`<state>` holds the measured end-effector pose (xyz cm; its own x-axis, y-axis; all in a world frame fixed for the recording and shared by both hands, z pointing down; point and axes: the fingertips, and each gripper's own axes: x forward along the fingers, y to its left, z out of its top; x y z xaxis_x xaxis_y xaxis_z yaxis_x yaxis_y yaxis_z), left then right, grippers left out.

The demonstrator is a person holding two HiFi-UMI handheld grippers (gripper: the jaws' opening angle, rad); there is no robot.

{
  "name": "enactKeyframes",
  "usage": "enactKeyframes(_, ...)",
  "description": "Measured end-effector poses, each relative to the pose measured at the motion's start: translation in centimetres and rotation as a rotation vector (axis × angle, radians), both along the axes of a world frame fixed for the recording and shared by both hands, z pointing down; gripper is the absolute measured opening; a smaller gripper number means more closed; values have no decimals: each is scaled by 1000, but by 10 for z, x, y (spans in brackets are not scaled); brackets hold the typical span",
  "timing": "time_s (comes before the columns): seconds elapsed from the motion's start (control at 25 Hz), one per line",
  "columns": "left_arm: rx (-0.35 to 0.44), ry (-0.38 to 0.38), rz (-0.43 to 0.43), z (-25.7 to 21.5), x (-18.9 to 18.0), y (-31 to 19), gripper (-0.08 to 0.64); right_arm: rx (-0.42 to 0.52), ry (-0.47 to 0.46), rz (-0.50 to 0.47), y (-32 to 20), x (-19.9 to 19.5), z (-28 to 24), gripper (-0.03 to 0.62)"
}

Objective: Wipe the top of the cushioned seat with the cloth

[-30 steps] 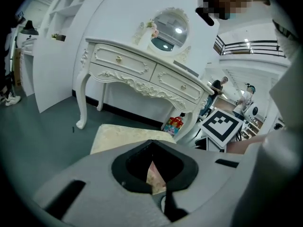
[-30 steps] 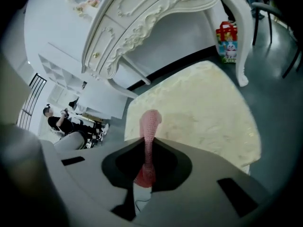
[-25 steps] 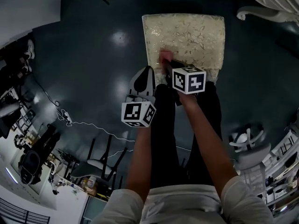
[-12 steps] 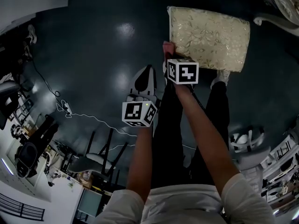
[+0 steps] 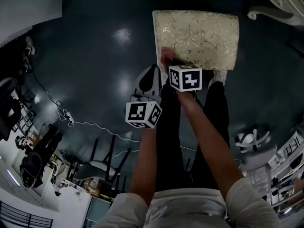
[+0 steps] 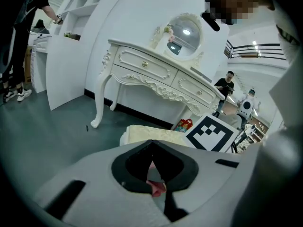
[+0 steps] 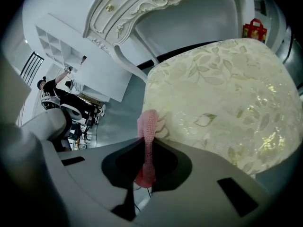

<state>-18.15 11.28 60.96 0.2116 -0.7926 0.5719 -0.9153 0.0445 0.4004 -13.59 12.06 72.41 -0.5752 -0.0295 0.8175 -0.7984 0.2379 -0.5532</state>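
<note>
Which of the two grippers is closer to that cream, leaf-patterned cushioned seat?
Right. The right gripper holds a pink knitted cloth at the near left corner of the cream leaf-patterned cushioned seat; the left gripper hangs off the seat, over dark floor.

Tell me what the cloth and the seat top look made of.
The cloth: pink, matte, looks like knitted or crocheted yarn, going by its ribbed loop texture. The seat top: cream woven upholstery, perhaps brocade, slightly glossy; its leaf pattern glints in places.
</note>
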Motion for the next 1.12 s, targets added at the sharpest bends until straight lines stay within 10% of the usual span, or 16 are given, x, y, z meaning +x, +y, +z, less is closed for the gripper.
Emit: enactKeyframes(1.12, -2, 53, 230, 13, 239, -54, 14, 20, 75, 227, -39, 266, -3, 31)
